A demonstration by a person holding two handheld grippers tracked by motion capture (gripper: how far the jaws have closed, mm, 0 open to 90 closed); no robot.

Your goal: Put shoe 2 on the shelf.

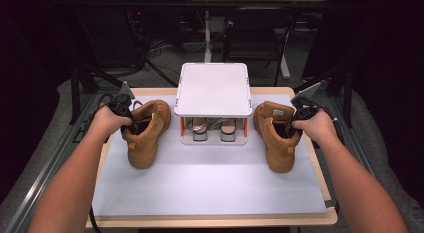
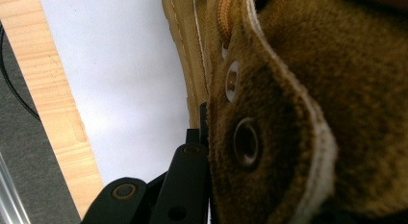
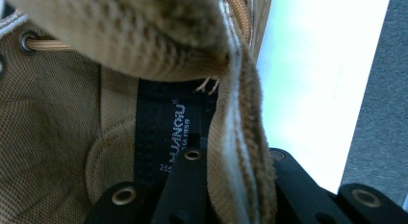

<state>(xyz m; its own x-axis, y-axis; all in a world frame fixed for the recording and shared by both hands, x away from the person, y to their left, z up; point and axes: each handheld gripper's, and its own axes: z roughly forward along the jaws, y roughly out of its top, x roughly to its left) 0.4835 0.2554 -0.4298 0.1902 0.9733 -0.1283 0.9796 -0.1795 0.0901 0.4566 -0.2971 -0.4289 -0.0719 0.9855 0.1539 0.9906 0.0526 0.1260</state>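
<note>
The wooden tabletop (image 1: 310,220) carried a pale mat (image 1: 210,183) over most of its surface. At the far middle of the mat stood a white two-level rack (image 1: 213,88), with a pair of shoes (image 1: 215,129) tucked on its lower shelf, under the flat top. A tan suede boot sat on each side of the rack, both with toes toward the person. The left boot (image 1: 146,135) was gripped at its collar by the left claw (image 1: 126,118); in the left gripper view one black jaw lay against the outside of the eyelet flap (image 2: 260,137), the other hidden inside. The right claw (image 1: 298,118) was clamped on the collar edge (image 3: 240,152) of the right boot (image 1: 276,138), one jaw inside by the black label (image 3: 175,123), one outside.
</note>
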